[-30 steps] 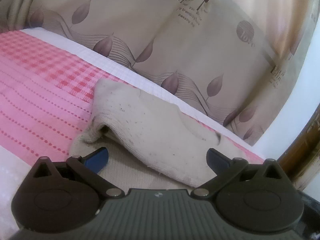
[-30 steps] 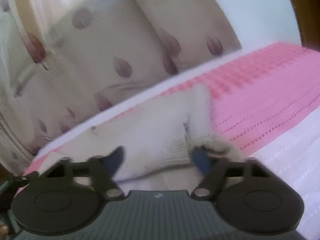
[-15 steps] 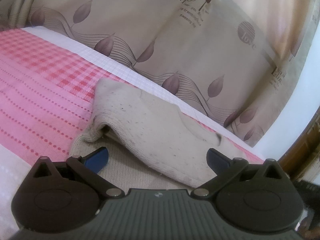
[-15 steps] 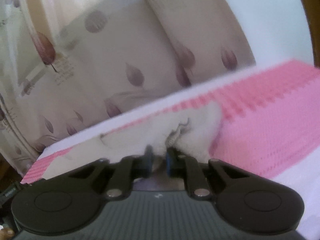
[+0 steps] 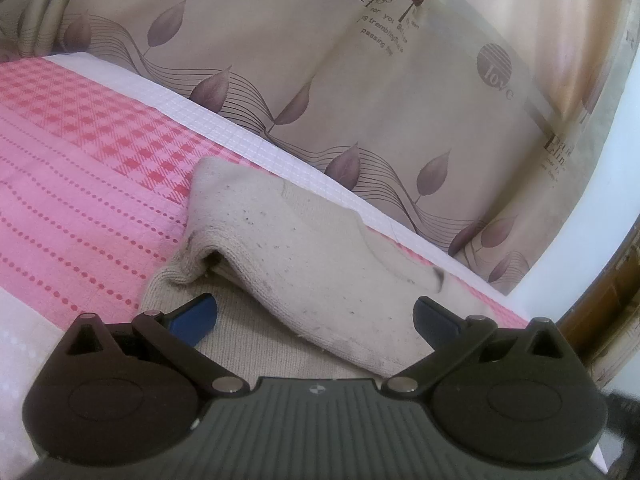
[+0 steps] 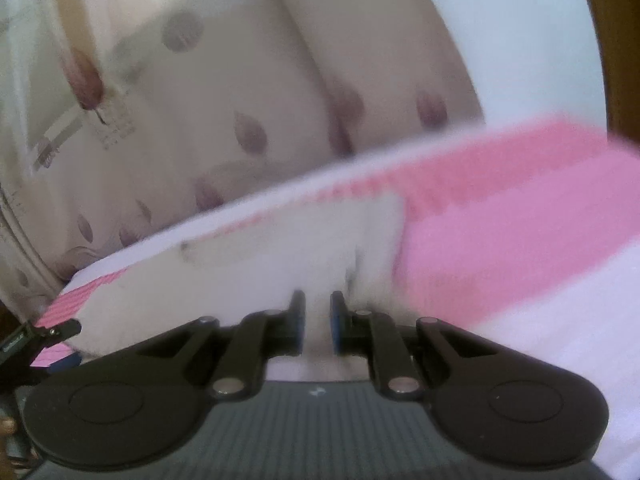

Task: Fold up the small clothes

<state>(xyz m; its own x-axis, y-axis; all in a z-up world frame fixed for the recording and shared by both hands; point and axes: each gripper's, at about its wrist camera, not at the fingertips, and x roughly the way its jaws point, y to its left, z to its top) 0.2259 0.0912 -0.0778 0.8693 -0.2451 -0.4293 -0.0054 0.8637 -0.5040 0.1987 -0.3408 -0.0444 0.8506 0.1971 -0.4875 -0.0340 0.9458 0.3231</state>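
Left wrist: garment (image 5: 304,248) lengthwise along bed edge.

Left gripper (image 5: 316,314) jaws wide apart; right gripper (image 6: 317,322) jaws seemingly near-closed.

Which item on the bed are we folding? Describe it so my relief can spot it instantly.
Find the pink checked bedspread in front of the leaf-print curtain. Near its white far border lies a cream knitted garment, folded over itself, between the open left gripper fingers. It is the only pale, speckled, ribbed cloth on the pink.
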